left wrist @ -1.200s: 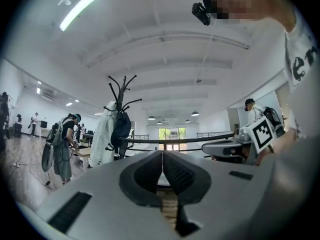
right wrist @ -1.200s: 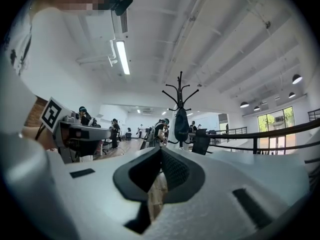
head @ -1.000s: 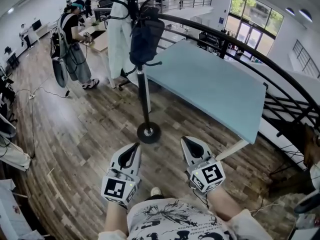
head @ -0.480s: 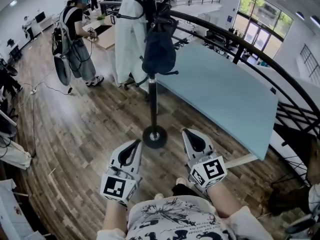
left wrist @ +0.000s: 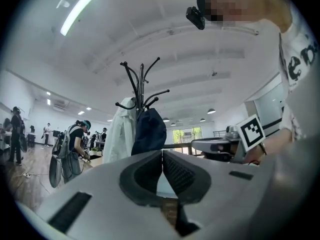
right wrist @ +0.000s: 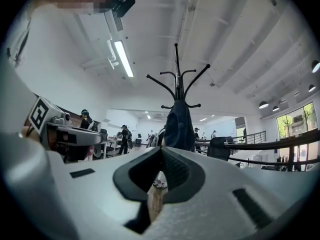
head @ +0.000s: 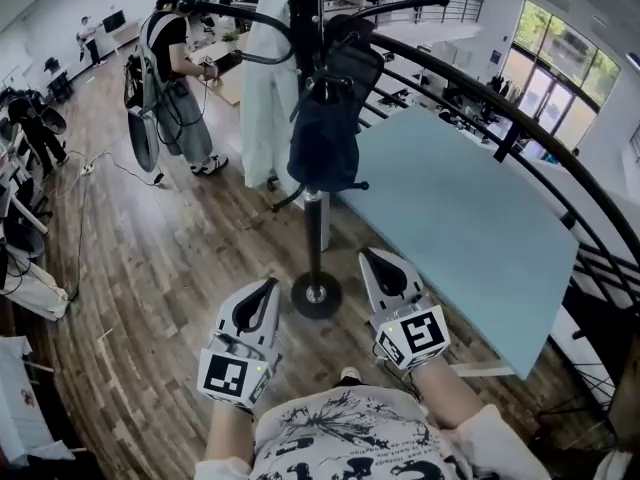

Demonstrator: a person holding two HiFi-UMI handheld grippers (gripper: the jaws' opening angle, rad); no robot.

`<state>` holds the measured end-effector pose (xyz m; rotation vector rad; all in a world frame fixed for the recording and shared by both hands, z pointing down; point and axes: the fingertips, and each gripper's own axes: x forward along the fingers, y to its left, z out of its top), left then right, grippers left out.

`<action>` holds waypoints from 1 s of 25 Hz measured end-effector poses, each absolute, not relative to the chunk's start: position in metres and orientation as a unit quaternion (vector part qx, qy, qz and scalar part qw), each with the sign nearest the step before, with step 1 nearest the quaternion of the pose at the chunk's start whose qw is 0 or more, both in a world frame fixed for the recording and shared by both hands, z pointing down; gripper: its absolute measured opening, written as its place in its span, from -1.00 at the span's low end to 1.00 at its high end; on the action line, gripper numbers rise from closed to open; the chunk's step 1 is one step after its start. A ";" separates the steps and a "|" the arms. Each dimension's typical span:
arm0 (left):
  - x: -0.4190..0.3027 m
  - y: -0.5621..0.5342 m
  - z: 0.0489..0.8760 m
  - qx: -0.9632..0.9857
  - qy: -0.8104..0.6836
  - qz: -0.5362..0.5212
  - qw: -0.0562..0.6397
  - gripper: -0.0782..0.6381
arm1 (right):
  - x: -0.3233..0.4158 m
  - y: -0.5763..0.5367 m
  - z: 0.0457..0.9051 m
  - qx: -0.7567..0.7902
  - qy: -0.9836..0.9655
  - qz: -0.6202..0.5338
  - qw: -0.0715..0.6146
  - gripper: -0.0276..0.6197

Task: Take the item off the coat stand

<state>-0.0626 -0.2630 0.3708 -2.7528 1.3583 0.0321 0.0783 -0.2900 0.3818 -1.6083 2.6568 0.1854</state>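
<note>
A black coat stand [head: 313, 218] rises straight ahead on a round base [head: 316, 295]. A dark navy bag [head: 326, 133] hangs from its hooks, and a white coat [head: 266, 78] hangs behind on the left. The bag [left wrist: 148, 131] and coat [left wrist: 120, 131] show above the jaws in the left gripper view; the bag [right wrist: 179, 125] shows in the right gripper view. My left gripper [head: 268, 288] and right gripper [head: 367, 259] are held low on either side of the base, well below the bag. Both are shut with nothing between the tips.
A large pale blue table [head: 460, 218] stands to the right of the stand, with a dark curved railing [head: 520, 123] beyond it. A person with a backpack [head: 175, 78] stands at the back left by desks. Cables [head: 90, 183] trail over the wood floor on the left.
The coat stand and bag have come closer and sit higher and larger in the head view. Both grippers keep the same low pose, still shut.
</note>
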 end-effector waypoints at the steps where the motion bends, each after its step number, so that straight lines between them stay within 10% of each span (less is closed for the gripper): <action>1: -0.057 -0.269 0.368 -0.893 0.447 0.013 0.040 -0.77 | 0.083 -0.298 0.379 -0.511 0.857 0.065 0.016 -0.93; 9: -0.029 -0.304 0.366 -0.862 0.505 0.017 0.054 -0.77 | 0.105 -0.355 0.371 -0.452 0.887 0.086 0.021 -0.93; 25: -0.038 -0.354 0.345 -0.857 0.512 0.011 0.064 -0.77 | 0.076 -0.435 0.334 -0.450 0.887 0.104 0.024 -0.23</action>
